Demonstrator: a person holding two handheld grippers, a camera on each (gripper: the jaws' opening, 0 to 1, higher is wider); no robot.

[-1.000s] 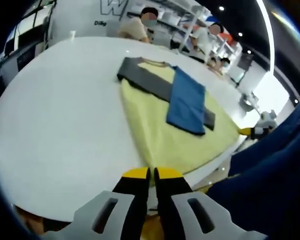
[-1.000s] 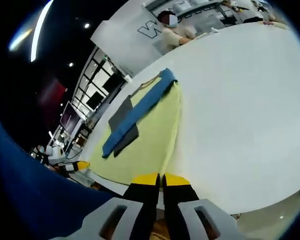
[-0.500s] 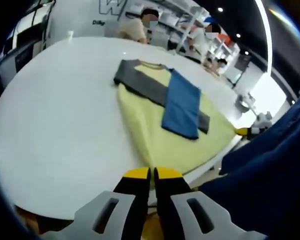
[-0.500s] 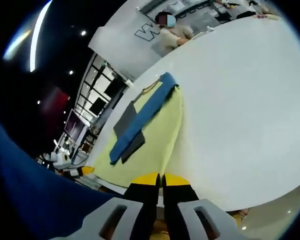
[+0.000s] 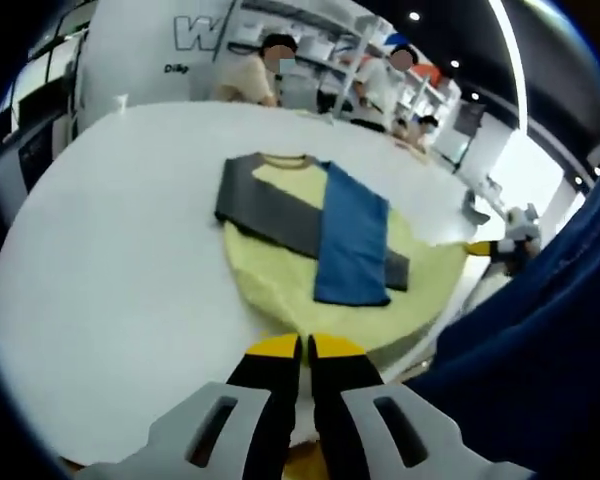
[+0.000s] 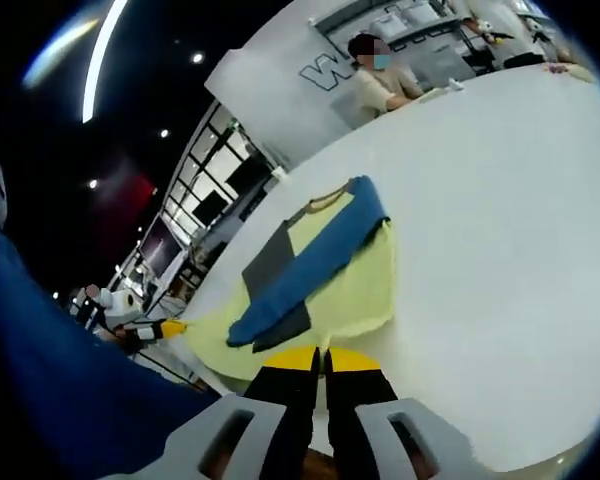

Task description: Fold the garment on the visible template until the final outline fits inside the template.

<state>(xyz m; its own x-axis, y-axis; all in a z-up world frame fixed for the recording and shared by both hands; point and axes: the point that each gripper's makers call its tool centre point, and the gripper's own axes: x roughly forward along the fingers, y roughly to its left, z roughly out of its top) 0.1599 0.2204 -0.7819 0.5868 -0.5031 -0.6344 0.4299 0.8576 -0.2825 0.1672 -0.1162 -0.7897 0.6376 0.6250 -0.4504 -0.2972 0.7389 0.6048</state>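
Observation:
A yellow shirt (image 5: pixel 270 270) lies on the white table (image 5: pixel 110 250), collar at the far end. Its grey sleeve (image 5: pixel 270 205) and blue sleeve (image 5: pixel 352 235) are folded across the body. In the left gripper view my left gripper (image 5: pixel 302 346) is shut on the shirt's near hem, which bunches just ahead of the tips. My right gripper (image 6: pixel 321 356) is shut on the same hem of the shirt (image 6: pixel 355 290), at its other corner, below the blue sleeve (image 6: pixel 315 265). The right gripper (image 5: pixel 480 248) also enters the left gripper view from the right.
Several people (image 5: pixel 250 75) stand at the table's far side in front of shelves. A small white cup (image 5: pixel 123 102) sits near the far edge. A blue sleeve (image 5: pixel 540 330) of the person holding the grippers covers the lower right. The table edge runs just below the hem.
Both grippers have carried the hem toward the collar: the yellow body looks shorter and its near edge curls up. Both cameras have shifted with the hands.

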